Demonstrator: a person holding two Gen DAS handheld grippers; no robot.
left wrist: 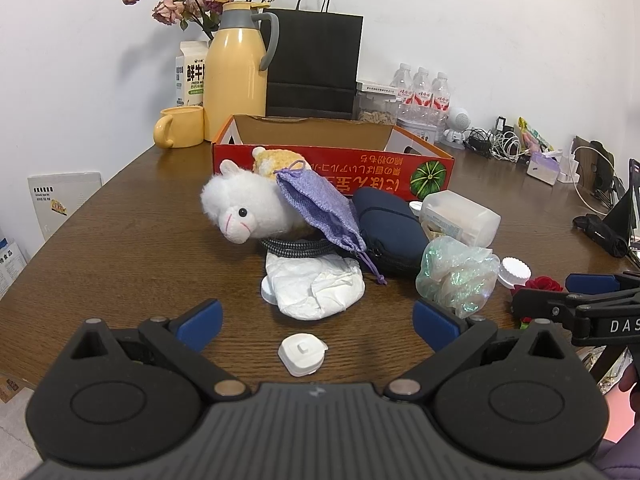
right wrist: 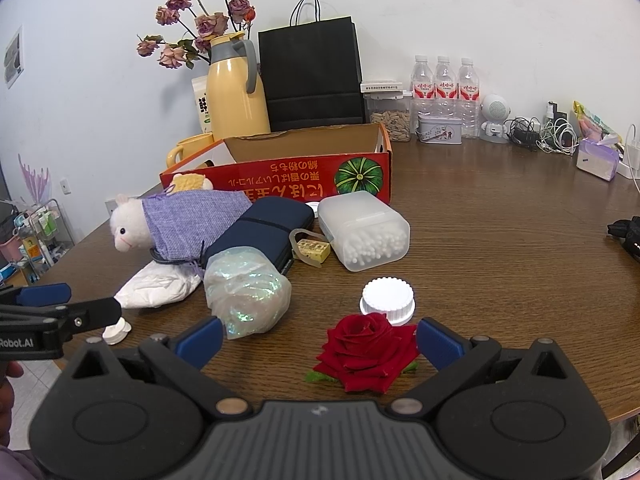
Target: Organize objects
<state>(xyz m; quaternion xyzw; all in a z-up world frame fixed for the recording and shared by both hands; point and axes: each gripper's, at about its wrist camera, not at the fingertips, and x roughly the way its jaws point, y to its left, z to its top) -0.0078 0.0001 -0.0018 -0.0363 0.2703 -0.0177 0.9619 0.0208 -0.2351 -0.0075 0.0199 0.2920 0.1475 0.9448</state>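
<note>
With the cardboard box [right wrist: 280, 168] empty behind the clutter, the sorting looks barely begun: the right gripper [right wrist: 320, 340] straddles the red rose [right wrist: 366, 350], jaws apart, needing to close, while the left gripper [left wrist: 318, 322] gapes over a small white cap [left wrist: 302, 354].

Milk carton [right wrist: 201, 105] mostly hidden behind thermos [right wrist: 237, 92]; plush [left wrist: 244, 208] body under pouch [left wrist: 320, 208].
</note>
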